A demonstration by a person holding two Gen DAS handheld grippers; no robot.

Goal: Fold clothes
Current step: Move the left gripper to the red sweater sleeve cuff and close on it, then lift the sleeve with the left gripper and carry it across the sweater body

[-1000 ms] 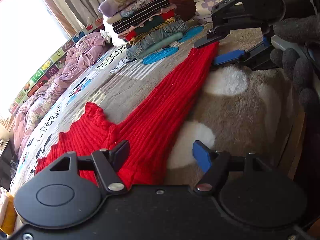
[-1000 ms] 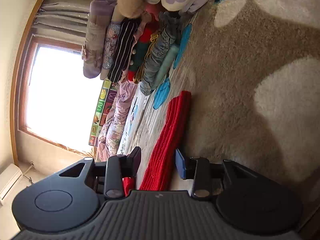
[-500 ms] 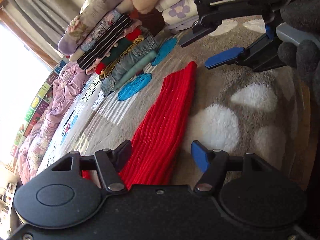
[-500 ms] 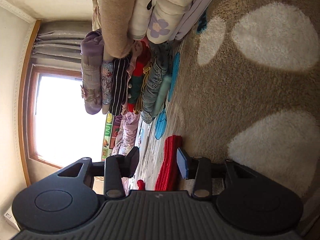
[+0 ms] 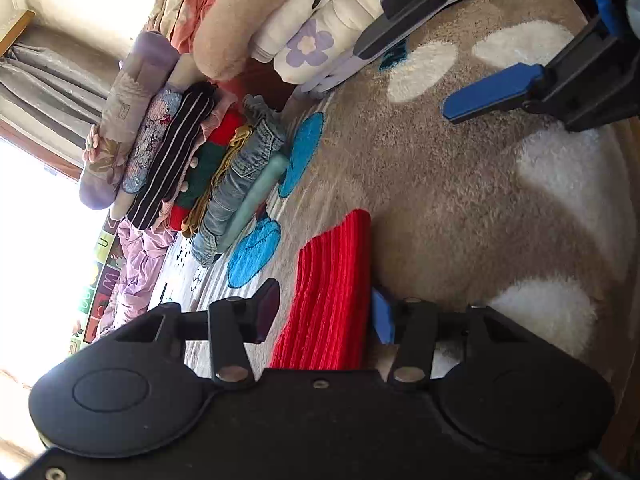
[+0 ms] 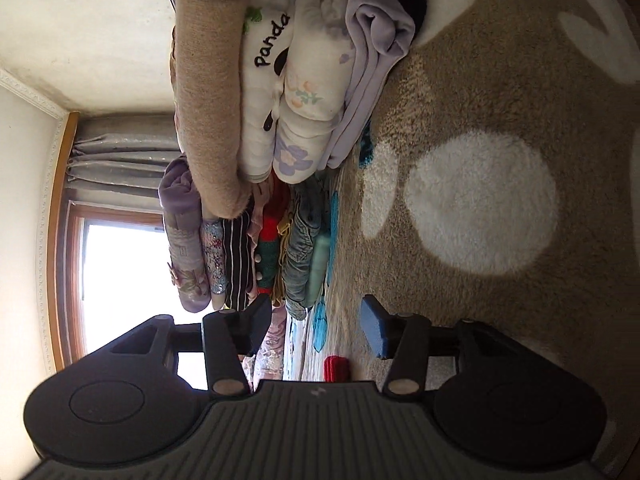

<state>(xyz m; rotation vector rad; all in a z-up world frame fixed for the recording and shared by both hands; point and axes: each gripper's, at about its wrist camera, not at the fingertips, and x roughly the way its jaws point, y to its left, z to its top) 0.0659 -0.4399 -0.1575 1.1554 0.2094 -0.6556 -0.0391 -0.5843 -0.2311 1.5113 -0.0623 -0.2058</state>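
Note:
A red ribbed knit garment lies in a long narrow strip on the brown, white-spotted blanket. My left gripper straddles its near part and its jaws are closing. The blue pad touches the strip's right edge, while the dark pad stands a little off its left edge. My right gripper hovers above the blanket beyond the garment's far end, its jaws opening and empty. From the right wrist view, the right gripper holds nothing and only a scrap of the red garment shows low down.
A stack of folded clothes sits behind the garment, with jeans and a mint piece at its bottom. Rolled blankets and quilts are piled beside it. A crumpled lilac quilt lies by the bright window.
The left gripper slid along the red strip toward its far end, rolled, and its jaws narrowed. The right gripper drew away from the strip's end and its jaws widened.

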